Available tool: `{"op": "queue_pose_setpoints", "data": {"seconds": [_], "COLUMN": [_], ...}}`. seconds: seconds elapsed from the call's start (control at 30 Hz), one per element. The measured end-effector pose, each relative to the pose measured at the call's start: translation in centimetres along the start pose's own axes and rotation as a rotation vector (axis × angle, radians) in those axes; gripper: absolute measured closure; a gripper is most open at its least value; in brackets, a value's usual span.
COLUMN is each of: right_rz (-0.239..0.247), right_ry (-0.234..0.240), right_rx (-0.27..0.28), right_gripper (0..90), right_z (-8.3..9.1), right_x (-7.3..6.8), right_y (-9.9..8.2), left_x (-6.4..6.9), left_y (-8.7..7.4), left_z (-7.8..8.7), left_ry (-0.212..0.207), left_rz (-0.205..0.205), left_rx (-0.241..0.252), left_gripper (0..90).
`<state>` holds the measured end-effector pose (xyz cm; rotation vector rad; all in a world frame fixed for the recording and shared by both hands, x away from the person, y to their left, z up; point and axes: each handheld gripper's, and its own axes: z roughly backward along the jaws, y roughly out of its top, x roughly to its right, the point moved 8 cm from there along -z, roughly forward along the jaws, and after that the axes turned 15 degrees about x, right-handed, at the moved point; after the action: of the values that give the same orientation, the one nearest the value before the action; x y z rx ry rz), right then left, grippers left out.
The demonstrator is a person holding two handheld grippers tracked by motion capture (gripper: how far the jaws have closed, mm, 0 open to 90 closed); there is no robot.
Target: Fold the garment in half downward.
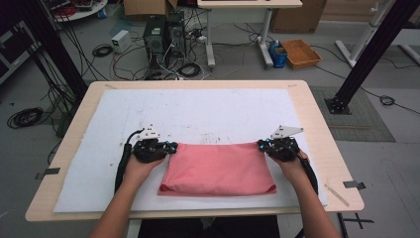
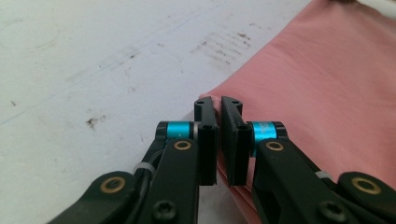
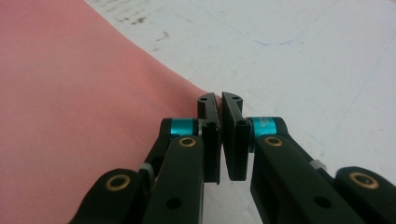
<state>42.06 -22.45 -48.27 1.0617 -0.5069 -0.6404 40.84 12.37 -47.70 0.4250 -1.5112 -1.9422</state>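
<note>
A folded pink cloth (image 1: 218, 168) lies on the white sheet (image 1: 198, 109) near the table's front edge. My left gripper (image 1: 173, 147) sits at the cloth's far left corner, my right gripper (image 1: 260, 145) at its far right corner. In the left gripper view the jaws (image 2: 218, 105) stand together with the corner of the cloth (image 2: 327, 93) pinched between them. The right gripper view has the jaws (image 3: 219, 100) closed on the other corner of the cloth (image 3: 70, 116). A hand holds each gripper low over the sheet.
The white sheet covers most of the wooden table (image 1: 317, 114) and carries dark smudges (image 1: 213, 136) just beyond the cloth. On the floor behind stand computer towers (image 1: 163, 37), loose cables, an orange basket (image 1: 300, 53) and black frame posts (image 1: 364, 54).
</note>
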Motion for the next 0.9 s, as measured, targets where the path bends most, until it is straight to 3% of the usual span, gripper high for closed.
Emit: {"op": "queue_pose_setpoints", "data": {"seconds": [0.17,0.37,0.5,0.53,0.6,0.67,0.7,0.9], "right_rz": [-0.009,-0.017,-0.022,-0.023,-0.044,-0.083,-0.091,-0.108], "right_ry": [-0.024,-0.04,-0.056,-0.066,-0.107,-0.099,-0.103,-0.053], "right_rx": [-0.024,-0.039,-0.039,-0.036,0.002,0.037,0.042,0.114], "right_gripper": [87.0,87.0,85.6,78.2,64.8,52.2,47.7,34.0], "right_z": [-0.5,-1.1,-1.4,-1.4,-1.3,-0.9,-0.7,1.0], "right_x": [1.6,2.7,3.0,3.0,3.1,2.9,2.8,1.0], "right_y": [0.3,0.6,0.6,0.7,0.9,1.0,1.0,1.2], "left_x": [-0.6,-1.9,-2.0,-2.1,-1.9,-1.7,-1.5,-0.3], "left_y": [0.6,1.1,1.3,1.4,1.5,1.5,1.4,1.0], "left_z": [-1.3,-2.8,-3.1,-3.0,-2.6,-2.1,-1.8,-0.2], "left_ry": [0.018,0.062,0.071,0.078,0.084,0.076,0.074,0.051], "left_rz": [-0.02,0.025,0.006,-0.007,0.019,0.036,0.03,0.016], "left_rx": [-0.016,0.002,0.004,0.005,0.024,0.047,0.053,0.054], "left_gripper": [85.0,84.8,84.0,81.1,65.9,52.2,50.3,36.7]}}
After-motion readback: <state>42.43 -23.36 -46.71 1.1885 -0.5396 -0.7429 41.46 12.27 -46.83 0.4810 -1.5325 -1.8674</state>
